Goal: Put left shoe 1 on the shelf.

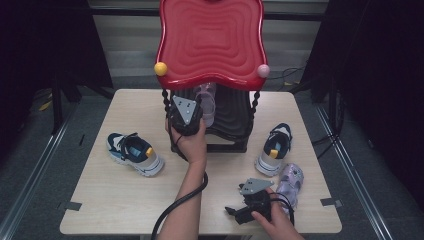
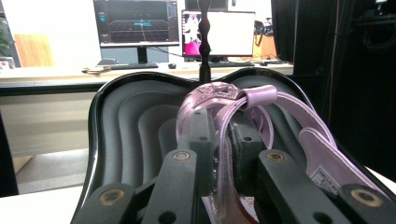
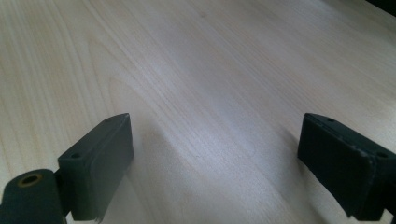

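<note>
Two grippers: left gripper [image 2: 219,154] fingers clench the purple sandal [image 2: 233,100] over the black shelf [image 2: 126,121]; right gripper [image 3: 215,158] fingers spread above bare tabletop [image 3: 196,70].

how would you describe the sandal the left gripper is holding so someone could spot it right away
Start at the two-tier shelf with the red wavy top at the back of the table. On its black lower tier, the left gripper is shut on a lilac sandal. The matching sandal lies near the table's front right; the sneakers are navy, white.
</note>
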`<state>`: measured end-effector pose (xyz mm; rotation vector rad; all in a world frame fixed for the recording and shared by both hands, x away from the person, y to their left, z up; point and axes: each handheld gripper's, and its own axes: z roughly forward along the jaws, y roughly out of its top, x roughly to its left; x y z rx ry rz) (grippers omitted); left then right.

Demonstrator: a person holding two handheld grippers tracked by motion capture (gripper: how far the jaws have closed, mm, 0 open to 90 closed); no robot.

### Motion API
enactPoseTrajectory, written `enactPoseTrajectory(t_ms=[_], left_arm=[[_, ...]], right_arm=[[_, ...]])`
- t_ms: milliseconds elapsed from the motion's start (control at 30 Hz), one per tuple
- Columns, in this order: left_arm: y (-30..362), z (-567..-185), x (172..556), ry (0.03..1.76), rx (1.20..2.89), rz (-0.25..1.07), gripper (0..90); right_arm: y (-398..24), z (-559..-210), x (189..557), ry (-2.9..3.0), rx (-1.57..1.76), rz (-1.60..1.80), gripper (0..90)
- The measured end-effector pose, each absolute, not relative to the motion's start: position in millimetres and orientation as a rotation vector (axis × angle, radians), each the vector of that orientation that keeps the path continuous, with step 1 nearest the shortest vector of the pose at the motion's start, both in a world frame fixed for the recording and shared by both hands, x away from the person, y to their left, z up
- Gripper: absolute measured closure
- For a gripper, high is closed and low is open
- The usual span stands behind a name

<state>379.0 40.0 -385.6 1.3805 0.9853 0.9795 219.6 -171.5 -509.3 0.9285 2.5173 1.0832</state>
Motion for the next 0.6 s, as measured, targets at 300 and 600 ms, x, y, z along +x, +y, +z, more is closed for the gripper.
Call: enactPoseTrajectory(t_ms=[300, 600], left_arm=[[32.2, -395.2, 387.1, 0.998, 1.363, 1.001, 81.9], [28.5, -401.3, 394.3, 1.009, 1.338, 1.011, 81.7]], right_arm=[[-171.5, -509.3, 219.6, 2.517, 0.929, 1.083, 9.8], [-171.5, -509.3, 219.6, 2.518, 0.929, 1.083, 9.8]])
